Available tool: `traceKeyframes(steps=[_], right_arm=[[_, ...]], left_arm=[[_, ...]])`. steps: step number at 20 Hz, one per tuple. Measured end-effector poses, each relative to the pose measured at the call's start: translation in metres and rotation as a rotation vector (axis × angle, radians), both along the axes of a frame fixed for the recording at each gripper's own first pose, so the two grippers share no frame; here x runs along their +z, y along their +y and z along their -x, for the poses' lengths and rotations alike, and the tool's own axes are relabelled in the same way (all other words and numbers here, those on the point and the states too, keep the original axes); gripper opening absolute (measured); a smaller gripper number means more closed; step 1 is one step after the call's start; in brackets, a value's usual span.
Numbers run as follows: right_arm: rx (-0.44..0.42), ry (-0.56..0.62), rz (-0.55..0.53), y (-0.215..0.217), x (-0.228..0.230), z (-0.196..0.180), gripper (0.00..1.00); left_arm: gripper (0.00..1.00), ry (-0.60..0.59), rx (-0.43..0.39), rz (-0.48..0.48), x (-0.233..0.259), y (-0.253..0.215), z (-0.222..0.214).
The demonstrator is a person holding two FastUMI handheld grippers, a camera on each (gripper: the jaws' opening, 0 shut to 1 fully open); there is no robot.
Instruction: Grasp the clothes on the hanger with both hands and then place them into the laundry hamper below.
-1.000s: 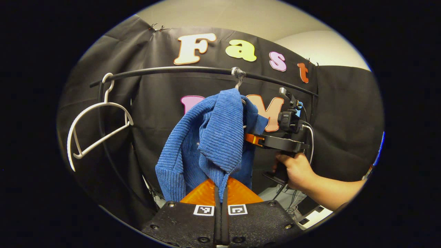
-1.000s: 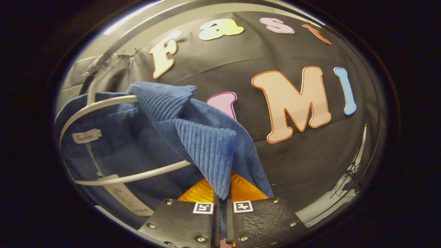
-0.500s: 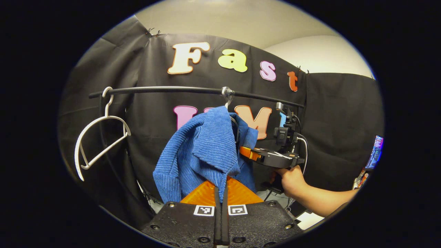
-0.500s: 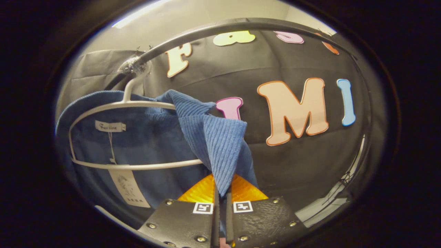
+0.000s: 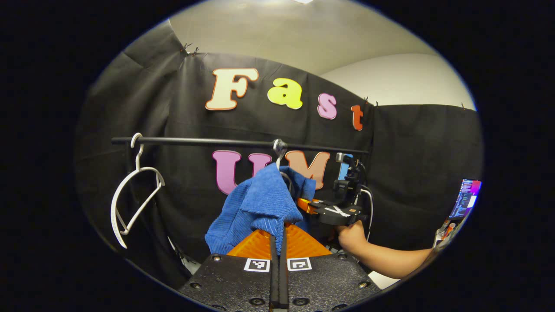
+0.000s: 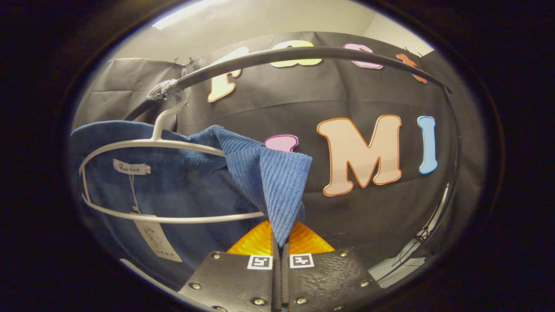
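Black cloth walls close in the booth, with a black rail running across in front of them. A blue ribbed garment hangs from a white hanger hooked on that rail, bunched up and pulled toward the camera. In the left gripper view, the left tongs are clamped together on a fold of the garment's near edge, the cloth rising straight from between the orange fingers. Just beyond the garment, on its far side, the right tongs reach in, held by a hand. In the right gripper view, the right tongs are pinched on a ribbed corner of the garment, which drapes over the hanger's lower bar; white tags show inside the garment. An empty white hanger hangs near the rail's left end, well apart from the garment. A lit screen sits at the far right.
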State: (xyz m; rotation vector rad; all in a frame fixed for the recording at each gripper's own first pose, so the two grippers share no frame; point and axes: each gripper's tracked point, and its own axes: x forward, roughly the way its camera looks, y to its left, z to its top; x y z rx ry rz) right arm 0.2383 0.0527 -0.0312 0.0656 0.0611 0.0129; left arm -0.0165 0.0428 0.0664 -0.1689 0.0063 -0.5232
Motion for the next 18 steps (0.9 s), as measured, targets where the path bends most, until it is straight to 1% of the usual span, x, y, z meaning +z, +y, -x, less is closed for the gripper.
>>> traceKeyframes(steps=[2, 4, 6, 9, 13, 15, 18], right_arm=[[-0.029, -0.023, -0.003, -0.010, 0.012, 0.001, 0.00], [-0.077, -0.047, -0.018, -0.025, 0.024, -0.002, 0.00], [-0.101, -0.073, -0.034, -0.038, 0.035, -0.006, 0.00], [-0.110, -0.094, -0.055, -0.048, 0.046, -0.016, 0.00], [-0.134, -0.136, -0.061, -0.051, 0.056, -0.026, 0.00], [-0.136, -0.141, -0.069, -0.051, 0.056, -0.031, 0.00], [-0.151, -0.153, -0.079, -0.056, 0.059, -0.037, 0.00]], left_arm=[[0.00, 0.003, 0.032, -0.027, 0.001, 0.018, -0.005], [0.00, 0.030, 0.044, -0.011, -0.002, 0.032, -0.006], [0.01, -0.001, 0.076, -0.019, 0.009, 0.049, -0.008], [0.00, -0.047, 0.134, -0.112, 0.012, 0.079, -0.021], [0.00, -0.044, 0.184, -0.179, 0.006, 0.104, -0.040], [0.00, -0.038, 0.209, -0.203, 0.003, 0.115, -0.053], [0.02, -0.029, 0.220, -0.211, -0.003, 0.119, -0.069]])
